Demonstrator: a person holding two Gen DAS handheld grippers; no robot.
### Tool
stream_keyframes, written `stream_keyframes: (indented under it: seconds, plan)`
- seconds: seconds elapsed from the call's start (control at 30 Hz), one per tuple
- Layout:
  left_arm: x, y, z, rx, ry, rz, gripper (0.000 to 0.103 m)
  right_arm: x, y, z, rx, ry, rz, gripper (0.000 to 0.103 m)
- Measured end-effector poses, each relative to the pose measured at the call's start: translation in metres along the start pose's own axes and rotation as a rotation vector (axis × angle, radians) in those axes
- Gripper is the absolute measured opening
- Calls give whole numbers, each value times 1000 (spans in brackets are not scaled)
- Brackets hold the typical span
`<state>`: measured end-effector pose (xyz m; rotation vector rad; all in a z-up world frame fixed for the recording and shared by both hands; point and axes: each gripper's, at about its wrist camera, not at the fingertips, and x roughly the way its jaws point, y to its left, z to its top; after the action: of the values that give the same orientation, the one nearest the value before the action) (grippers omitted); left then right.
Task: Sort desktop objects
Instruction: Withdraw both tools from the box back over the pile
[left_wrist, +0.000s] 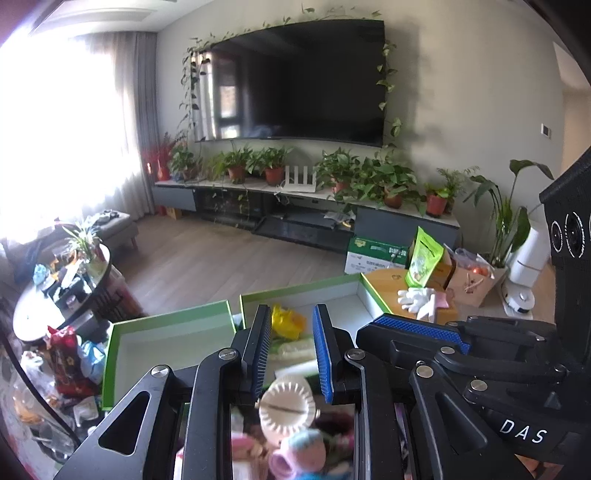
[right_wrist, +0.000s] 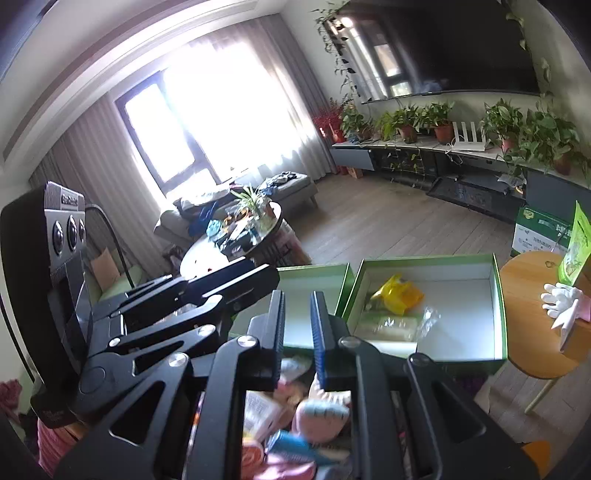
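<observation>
Two green open boxes stand side by side ahead of me. The left box (left_wrist: 166, 339) (right_wrist: 314, 280) looks empty. The right box (left_wrist: 332, 295) (right_wrist: 461, 273) holds a yellow bag (left_wrist: 286, 321) (right_wrist: 399, 293) and clear-wrapped white packets (right_wrist: 388, 326). My left gripper (left_wrist: 291, 354) is open and empty above a pile of small items, with a white round dumpling press (left_wrist: 286, 406) just below it. My right gripper (right_wrist: 297, 339) is open and empty, with a narrow gap, above the same pile, which includes a pink and white plush (right_wrist: 321, 410).
A round wooden side table (right_wrist: 528, 317) at the right carries a green pouch (left_wrist: 424, 258) and a white glove (right_wrist: 561, 299). A cluttered round table (right_wrist: 236, 236) stands at the left. A TV wall with potted plants lies far ahead.
</observation>
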<state>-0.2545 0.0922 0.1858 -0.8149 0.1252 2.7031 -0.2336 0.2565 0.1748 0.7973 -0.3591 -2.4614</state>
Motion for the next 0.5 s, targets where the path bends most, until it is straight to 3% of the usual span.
stream_keyframes:
  seconds: [0.5]
  plan:
    - [-83,6,-82,-10,-46,-4,22,-41,67,-84,-81,44,47,16]
